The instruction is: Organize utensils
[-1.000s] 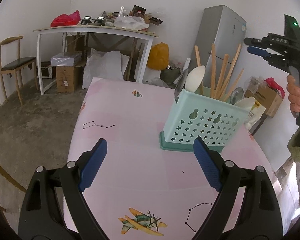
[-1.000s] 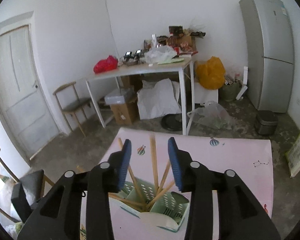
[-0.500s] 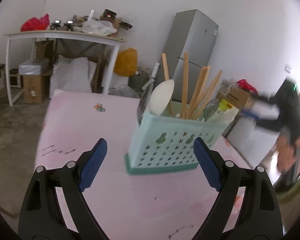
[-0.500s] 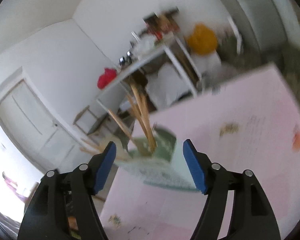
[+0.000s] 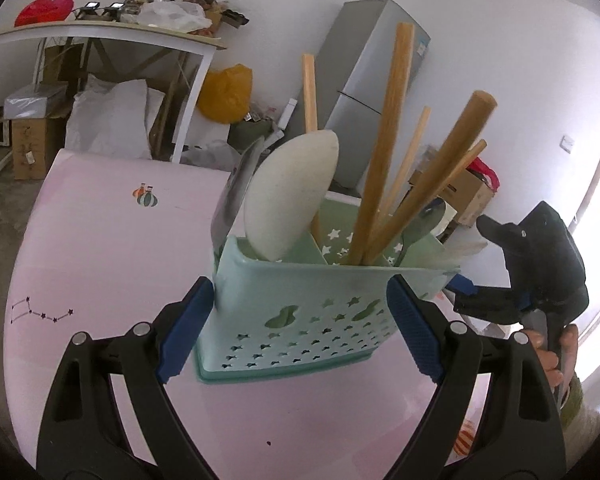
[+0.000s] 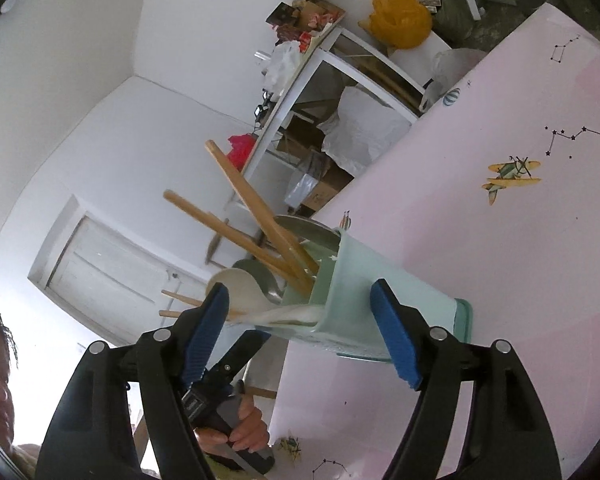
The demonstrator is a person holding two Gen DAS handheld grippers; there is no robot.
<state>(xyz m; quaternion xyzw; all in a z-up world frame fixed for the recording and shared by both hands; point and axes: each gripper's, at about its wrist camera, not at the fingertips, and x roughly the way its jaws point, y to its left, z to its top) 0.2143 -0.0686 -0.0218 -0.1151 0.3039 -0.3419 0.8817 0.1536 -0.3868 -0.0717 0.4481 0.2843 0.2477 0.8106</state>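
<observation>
A mint green perforated utensil caddy (image 5: pixel 300 312) stands on the pink table (image 5: pixel 100 240). It holds a white rice paddle (image 5: pixel 290 196), several wooden chopsticks (image 5: pixel 384 148) and metal spoons (image 5: pixel 426 220). My left gripper (image 5: pixel 300 332) is open, its blue pads on either side of the caddy's front. My right gripper (image 6: pixel 300 336) is open around the caddy's end (image 6: pixel 364 300). It also shows in the left wrist view (image 5: pixel 532 280) at the caddy's right end. The tilted right wrist view shows chopsticks (image 6: pixel 260 220) and the paddle (image 6: pixel 240 292) sticking out.
Behind the pink table stand a cluttered white table (image 5: pixel 100 36), a grey fridge (image 5: pixel 372 92), a yellow bag (image 5: pixel 224 92) and cardboard boxes (image 5: pixel 464 196). A white door (image 6: pixel 112 272) is on the far wall. The tablecloth has an aeroplane print (image 6: pixel 508 176).
My left gripper has moved in close until its pads flank the caddy. My right gripper has swung down from above the chopsticks, rolled over and opened wide around the caddy's end.
</observation>
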